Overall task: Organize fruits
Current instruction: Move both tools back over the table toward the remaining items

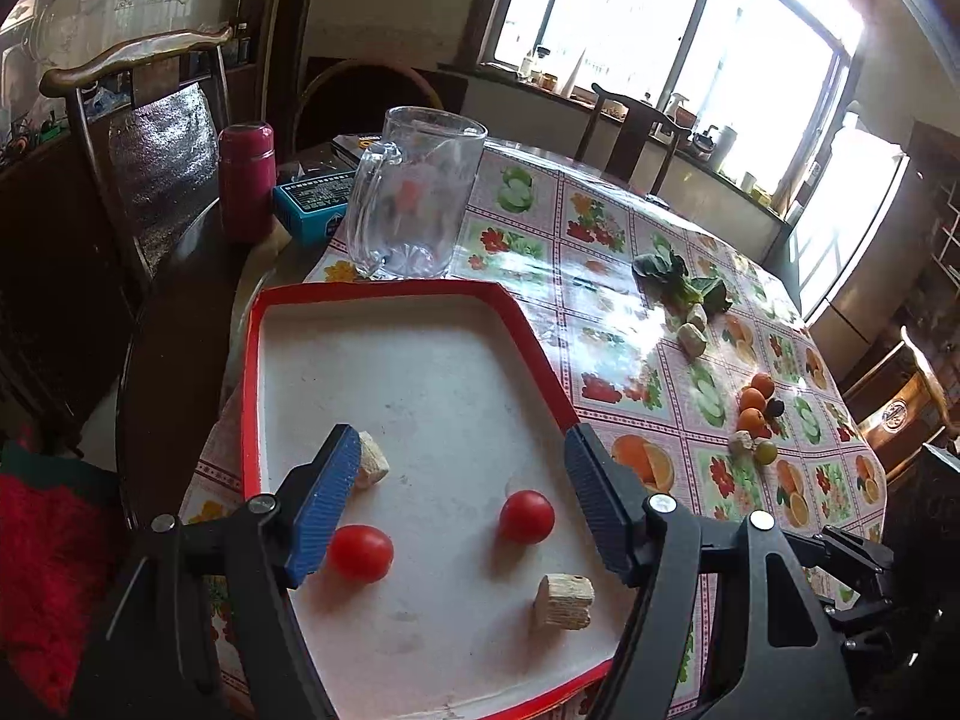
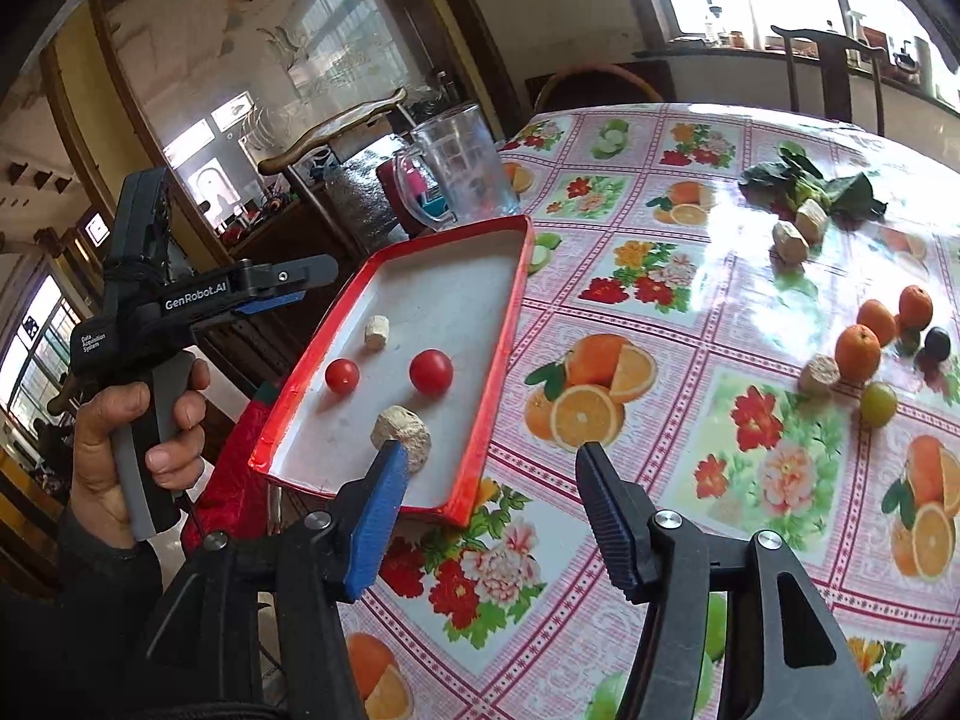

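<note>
A red-rimmed white tray (image 1: pixel 384 294) (image 2: pixel 516 300) holds two red tomatoes (image 1: pixel 527 516) (image 2: pixel 430 370) and two beige chunks (image 1: pixel 564 601) (image 2: pixel 402 427). My left gripper (image 1: pixel 462 468) is open and empty just above the tray, and it shows at the left of the right wrist view (image 2: pixel 270 300). My right gripper (image 2: pixel 489 468) is open and empty over the tray's near corner. On the tablecloth lie small oranges (image 2: pixel 858 351) (image 1: pixel 753 402), a green grape (image 2: pixel 878 403), a dark fruit (image 2: pixel 937 343), more beige chunks (image 2: pixel 789 242) and leafy greens (image 2: pixel 804 177).
A glass pitcher (image 1: pixel 414 198) stands behind the tray, with a red bottle (image 1: pixel 246 180) and a blue box (image 1: pixel 312 204) to its left. Wooden chairs (image 1: pixel 132 120) surround the round table. The tray overhangs the table's left edge.
</note>
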`<action>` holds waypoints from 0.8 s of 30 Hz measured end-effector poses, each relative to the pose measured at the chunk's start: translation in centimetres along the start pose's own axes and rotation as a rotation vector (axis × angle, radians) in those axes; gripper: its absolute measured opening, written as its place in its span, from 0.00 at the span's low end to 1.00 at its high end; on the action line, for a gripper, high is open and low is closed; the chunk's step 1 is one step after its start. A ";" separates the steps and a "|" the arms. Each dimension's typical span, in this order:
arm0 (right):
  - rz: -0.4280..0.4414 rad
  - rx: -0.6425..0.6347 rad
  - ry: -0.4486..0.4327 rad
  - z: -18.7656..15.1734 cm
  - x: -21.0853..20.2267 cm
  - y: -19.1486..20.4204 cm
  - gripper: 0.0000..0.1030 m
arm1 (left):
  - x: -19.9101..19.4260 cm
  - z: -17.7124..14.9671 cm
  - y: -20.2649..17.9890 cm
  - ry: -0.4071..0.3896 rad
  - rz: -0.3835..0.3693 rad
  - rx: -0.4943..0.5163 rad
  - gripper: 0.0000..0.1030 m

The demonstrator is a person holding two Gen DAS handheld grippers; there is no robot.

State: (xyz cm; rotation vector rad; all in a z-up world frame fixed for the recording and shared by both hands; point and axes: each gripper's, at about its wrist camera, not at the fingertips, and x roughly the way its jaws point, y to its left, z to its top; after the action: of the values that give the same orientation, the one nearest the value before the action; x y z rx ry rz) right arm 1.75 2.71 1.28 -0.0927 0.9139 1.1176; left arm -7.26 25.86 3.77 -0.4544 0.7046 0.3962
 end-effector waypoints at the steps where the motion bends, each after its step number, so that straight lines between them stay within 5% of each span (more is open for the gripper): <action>1: -0.005 0.015 -0.008 -0.2 -0.4 -0.5 0.63 | 0.0 -0.1 -0.2 0.002 -0.005 -0.001 0.68; 5: -0.013 0.085 -0.050 -0.8 -1.8 -2.8 0.73 | -0.1 -0.9 -1.2 0.010 -0.044 0.009 0.68; 14: -0.037 0.200 -0.080 1.9 -0.9 -7.4 0.73 | 2.3 0.8 -3.4 -0.002 -0.168 0.053 0.72; 24: -0.196 0.240 0.124 4.7 2.1 -8.7 0.74 | 7.7 4.1 -5.1 0.201 -0.201 0.117 0.72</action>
State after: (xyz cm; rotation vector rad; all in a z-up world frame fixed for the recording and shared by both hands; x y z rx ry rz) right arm 11.69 2.46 -0.26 -0.0536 1.1193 0.8221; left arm 2.72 25.20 2.54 -0.4531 0.8635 0.1194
